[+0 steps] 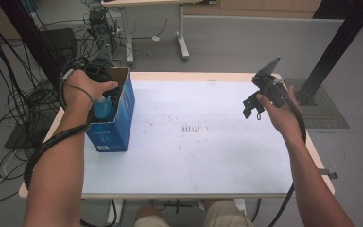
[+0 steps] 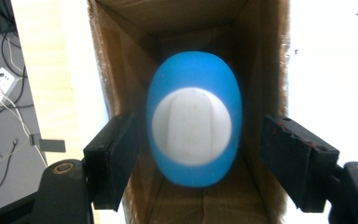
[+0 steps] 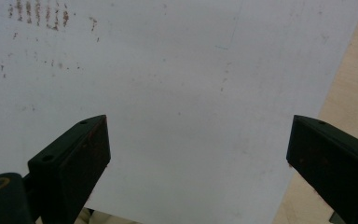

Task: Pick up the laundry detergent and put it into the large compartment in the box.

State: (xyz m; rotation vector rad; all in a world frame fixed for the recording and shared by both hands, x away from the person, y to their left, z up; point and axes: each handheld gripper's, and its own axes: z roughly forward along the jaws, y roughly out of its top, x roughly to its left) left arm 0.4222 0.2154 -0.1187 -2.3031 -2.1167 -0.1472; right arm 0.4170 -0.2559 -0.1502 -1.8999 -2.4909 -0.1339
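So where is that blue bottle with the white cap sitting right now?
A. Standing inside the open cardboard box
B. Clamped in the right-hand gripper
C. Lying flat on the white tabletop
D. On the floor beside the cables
A: the left gripper view looks down into the box, and the blue bottle stands between its brown walls, with the left gripper open on either side and not touching it.

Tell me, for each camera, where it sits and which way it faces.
High view: above the person's side, facing forward and down on the table; both forearms show, with the right hand-held gripper.
Left gripper view: on the left hand-held gripper, facing down into the open box at the blue bottle; its jaws stand apart.
Right gripper view: on the right hand-held gripper, facing the table; open jaws.
Shared: high and left gripper views show box and bottle.
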